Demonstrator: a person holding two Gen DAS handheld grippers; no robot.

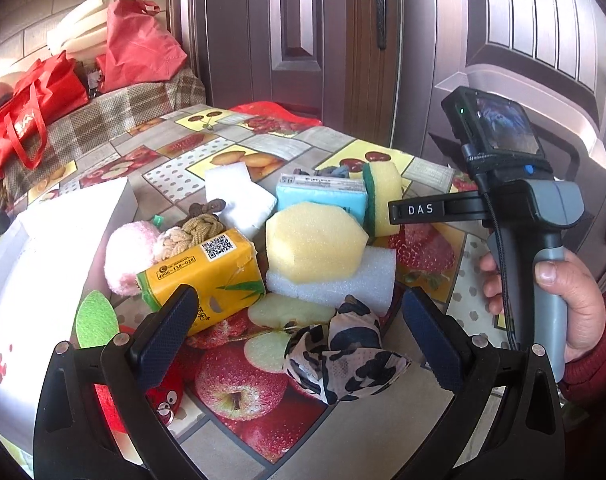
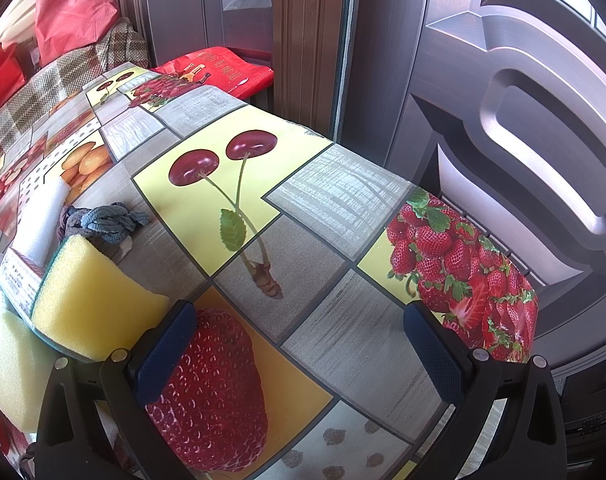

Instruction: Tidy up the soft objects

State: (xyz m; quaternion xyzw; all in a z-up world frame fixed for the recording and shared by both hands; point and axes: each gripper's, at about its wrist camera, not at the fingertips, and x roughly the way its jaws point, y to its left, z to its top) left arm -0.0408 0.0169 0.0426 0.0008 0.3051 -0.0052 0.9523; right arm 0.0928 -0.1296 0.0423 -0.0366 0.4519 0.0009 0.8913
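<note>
The left gripper (image 1: 299, 336) is spread wide with nothing between its dark blue pads, held low over a table covered in a fruit-print tablecloth (image 1: 431, 412). Between and just ahead of the fingers lies a crumpled black-and-white patterned cloth (image 1: 343, 356) on the printed apples.

Beyond it sits a pile of soft things. A yellow tissue pack (image 1: 207, 276) with a QR code lies by the left finger, touching a pink fluffy ball (image 1: 127, 256) and a beige knotted rope (image 1: 187, 236). A pale yellow rounded sponge (image 1: 315, 242) rests on a white foam block (image 1: 335, 286). Behind these are a light blue tissue pack (image 1: 323, 196), a yellow scouring sponge with a green edge (image 1: 383, 198) standing on its side, and white foam pieces (image 1: 239, 196). A white box (image 1: 59, 264) stands at the left, with a green felt leaf (image 1: 95, 320) and a red plush toy (image 1: 159, 396) just beside it.

At the right, a hand (image 1: 563, 300) in a red sleeve holds the right gripper (image 2: 301, 354) by its grey handle. In the right wrist view its fingers are also wide apart and empty, above bare tablecloth. To its left are the scouring sponge (image 2: 87, 304) and a grey-blue knotted rope (image 2: 103, 222).

Red bags (image 1: 139, 44) sit on a plaid-covered surface behind the table, before dark panelled doors (image 1: 303, 20).
</note>
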